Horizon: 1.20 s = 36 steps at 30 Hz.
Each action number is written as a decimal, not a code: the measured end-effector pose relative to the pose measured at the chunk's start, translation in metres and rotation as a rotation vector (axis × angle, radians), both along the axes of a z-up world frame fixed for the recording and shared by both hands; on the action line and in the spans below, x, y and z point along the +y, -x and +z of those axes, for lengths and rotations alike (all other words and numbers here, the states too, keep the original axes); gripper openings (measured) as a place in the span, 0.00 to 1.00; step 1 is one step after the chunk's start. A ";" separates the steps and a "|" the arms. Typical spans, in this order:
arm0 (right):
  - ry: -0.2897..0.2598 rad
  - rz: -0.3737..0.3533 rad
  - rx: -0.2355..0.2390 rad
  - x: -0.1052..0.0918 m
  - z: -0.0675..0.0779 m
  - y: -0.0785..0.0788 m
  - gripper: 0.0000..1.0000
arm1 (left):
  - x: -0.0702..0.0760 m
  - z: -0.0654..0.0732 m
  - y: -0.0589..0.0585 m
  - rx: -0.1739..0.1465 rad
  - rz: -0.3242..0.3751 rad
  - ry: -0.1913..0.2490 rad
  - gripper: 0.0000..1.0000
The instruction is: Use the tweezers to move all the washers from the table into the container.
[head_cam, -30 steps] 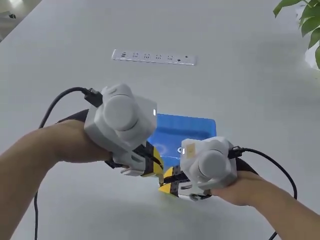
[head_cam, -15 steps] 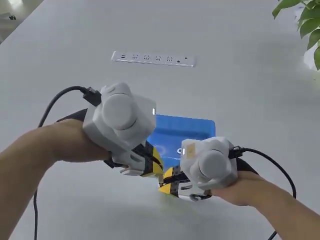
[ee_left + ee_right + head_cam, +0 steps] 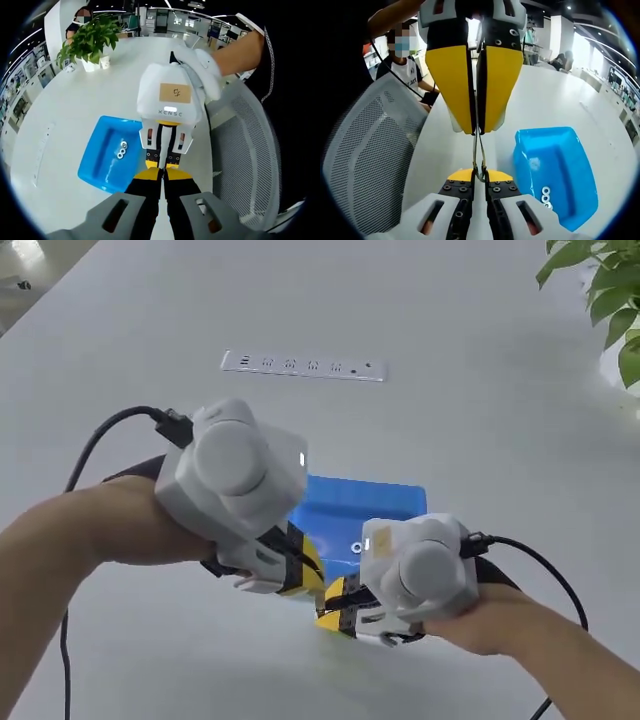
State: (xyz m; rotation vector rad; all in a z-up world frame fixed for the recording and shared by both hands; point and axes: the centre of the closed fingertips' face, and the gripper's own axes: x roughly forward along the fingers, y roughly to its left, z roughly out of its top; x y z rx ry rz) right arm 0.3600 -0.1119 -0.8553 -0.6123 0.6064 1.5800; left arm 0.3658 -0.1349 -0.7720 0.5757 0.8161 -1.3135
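A blue container [image 3: 380, 505] sits on the white table [image 3: 450, 400] with a few washers [image 3: 357, 547] inside, also seen as washers [image 3: 121, 149] and washers [image 3: 546, 196]. My two grippers meet tip to tip at its near edge. Thin metal tweezers [image 3: 479, 155] run between them. The right gripper [image 3: 479, 176] is shut on their lower end, and the left gripper [image 3: 476, 131] is shut on the upper part. In the head view the left gripper [image 3: 303, 575] comes from the left and the right gripper [image 3: 335, 605] from the right. The left gripper [image 3: 162, 175] faces the right gripper [image 3: 162, 161].
A white power strip [image 3: 300, 365] lies farther back on the table. A potted plant [image 3: 600, 300] stands at the far right corner. A grey mesh chair [image 3: 250, 150] is beside the table's near edge, and a seated person [image 3: 405, 67] is behind it.
The head view has tilted slightly. The left gripper has edged a little up and to the left, uncovering more of the container floor. Both grippers remain tip to tip.
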 end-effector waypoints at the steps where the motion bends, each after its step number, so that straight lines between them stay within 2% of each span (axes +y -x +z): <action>1: -0.001 -0.003 0.001 0.000 0.001 0.000 0.09 | 0.000 0.001 0.000 0.000 0.000 0.000 0.06; 10: -0.010 -0.002 -0.015 0.000 0.018 0.002 0.09 | 0.000 0.017 0.004 -0.009 -0.005 0.011 0.06; 18: -0.015 0.003 -0.030 -0.001 0.032 -0.002 0.09 | 0.000 0.031 0.001 -0.019 0.004 0.015 0.06; 36: -0.036 -0.032 -0.052 -0.008 0.056 -0.027 0.09 | -0.008 0.055 -0.022 -0.053 -0.033 0.004 0.06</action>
